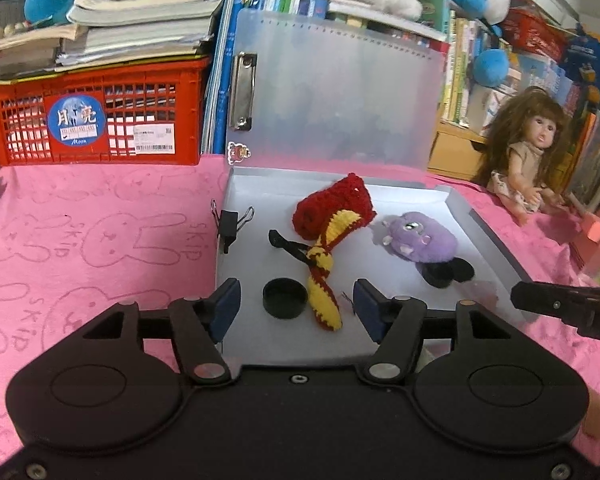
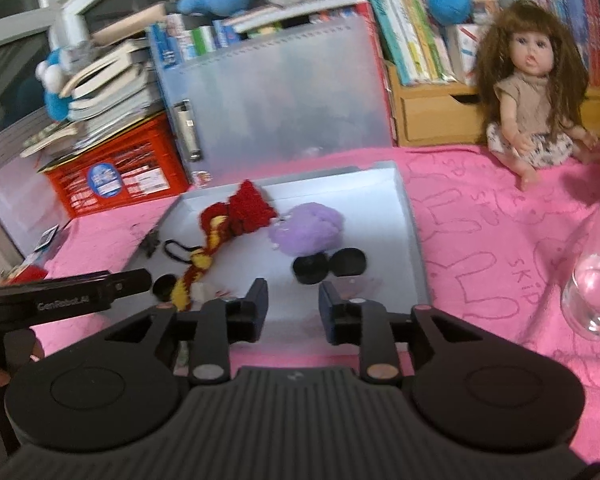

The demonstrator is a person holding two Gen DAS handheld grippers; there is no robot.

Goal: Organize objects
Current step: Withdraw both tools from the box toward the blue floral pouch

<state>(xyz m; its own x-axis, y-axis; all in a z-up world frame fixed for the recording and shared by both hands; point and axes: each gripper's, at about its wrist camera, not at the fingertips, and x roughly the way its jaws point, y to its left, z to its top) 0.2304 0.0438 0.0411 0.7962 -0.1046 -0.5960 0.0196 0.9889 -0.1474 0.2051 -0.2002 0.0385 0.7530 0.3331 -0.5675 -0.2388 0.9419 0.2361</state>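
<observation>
Left tool [image 1: 296,304] and right tool [image 2: 293,307] are both hanging with jaws apart, gripping nothing, over the open box [image 1: 480,226] holding a knitted scarf [image 1: 332,216], purple plush [image 1: 420,238] and black cap [image 1: 283,298].

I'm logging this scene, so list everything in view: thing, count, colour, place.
File box: one, translucent grey, open on pink cloth.
Knitted scarf: one, red and yellow, in box.
Plush toy: one, purple, in box.
Round lids: three, black, in box.
Binder clip: one, black, on box's wall.
Crate: one, red, behind, under books.
Doll: one, brown-haired, seated by bookshelf.
Glass: one, clear, on cloth.
Left gripper: black, open, empty.
Right gripper: black, open, empty.
</observation>
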